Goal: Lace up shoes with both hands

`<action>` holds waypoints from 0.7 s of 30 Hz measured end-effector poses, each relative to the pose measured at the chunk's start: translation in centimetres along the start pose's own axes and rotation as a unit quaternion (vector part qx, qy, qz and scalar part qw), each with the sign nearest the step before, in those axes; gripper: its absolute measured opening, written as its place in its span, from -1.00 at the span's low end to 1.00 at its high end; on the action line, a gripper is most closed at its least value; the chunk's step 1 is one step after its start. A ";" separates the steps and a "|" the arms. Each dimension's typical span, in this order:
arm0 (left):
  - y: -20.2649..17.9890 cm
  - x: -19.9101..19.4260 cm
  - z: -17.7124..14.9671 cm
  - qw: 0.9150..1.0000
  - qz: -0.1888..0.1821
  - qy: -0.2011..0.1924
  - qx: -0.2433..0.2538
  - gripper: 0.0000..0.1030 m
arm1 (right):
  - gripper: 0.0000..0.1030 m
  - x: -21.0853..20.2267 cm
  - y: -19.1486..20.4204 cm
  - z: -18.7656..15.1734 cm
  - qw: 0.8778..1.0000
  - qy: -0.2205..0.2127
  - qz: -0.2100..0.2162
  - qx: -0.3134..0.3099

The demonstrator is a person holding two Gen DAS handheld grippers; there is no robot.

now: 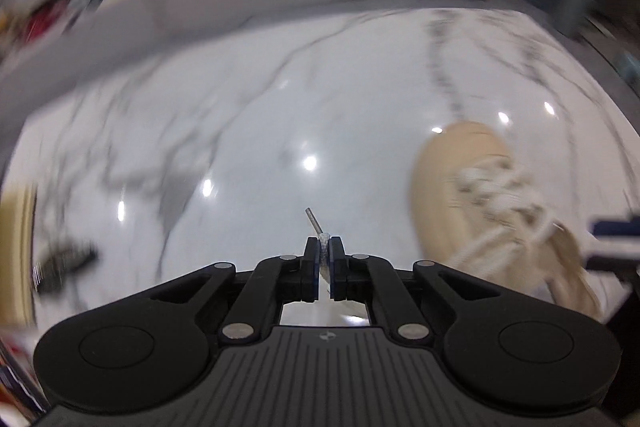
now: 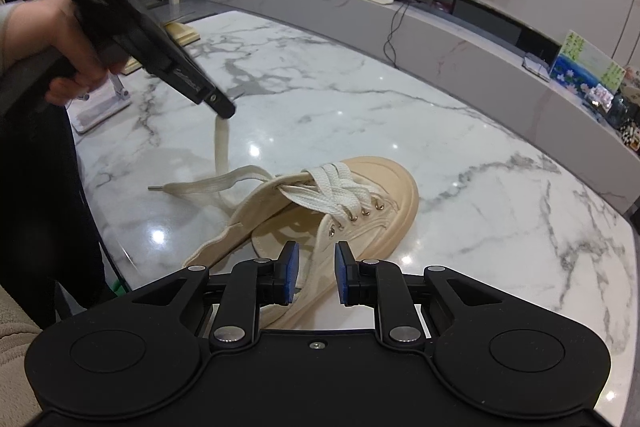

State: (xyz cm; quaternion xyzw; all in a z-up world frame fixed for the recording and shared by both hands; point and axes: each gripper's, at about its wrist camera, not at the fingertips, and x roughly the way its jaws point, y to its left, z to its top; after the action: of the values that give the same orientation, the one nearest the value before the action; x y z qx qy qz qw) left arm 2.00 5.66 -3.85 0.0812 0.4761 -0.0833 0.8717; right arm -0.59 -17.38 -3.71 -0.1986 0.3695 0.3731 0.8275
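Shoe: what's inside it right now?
The shoe shows only bare tan insole through its opening; nothing else sits on that part. The toe end is covered by the crossed lace, and the right gripper hides the heel, so both stay unseen.

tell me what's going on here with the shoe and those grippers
A person is lacing a beige shoe on a marble table. The left gripper is shut on one lace end, its aglet poking out. The right gripper hovers over the shoe's side, pads apart. The other lace end lies loose.
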 end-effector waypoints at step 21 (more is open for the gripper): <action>-13.6 -1.8 0.0 0.945 -0.062 -0.015 0.320 -0.94 | -0.67 0.2 -0.4 -0.2 1.000 -0.008 -0.008 0.022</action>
State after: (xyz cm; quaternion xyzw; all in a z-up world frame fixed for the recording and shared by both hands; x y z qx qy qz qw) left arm -2.04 -7.43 -3.18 0.3254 0.4156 -0.2861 0.7997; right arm -0.33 -17.67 -3.93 -0.1806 0.3691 0.3600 0.8376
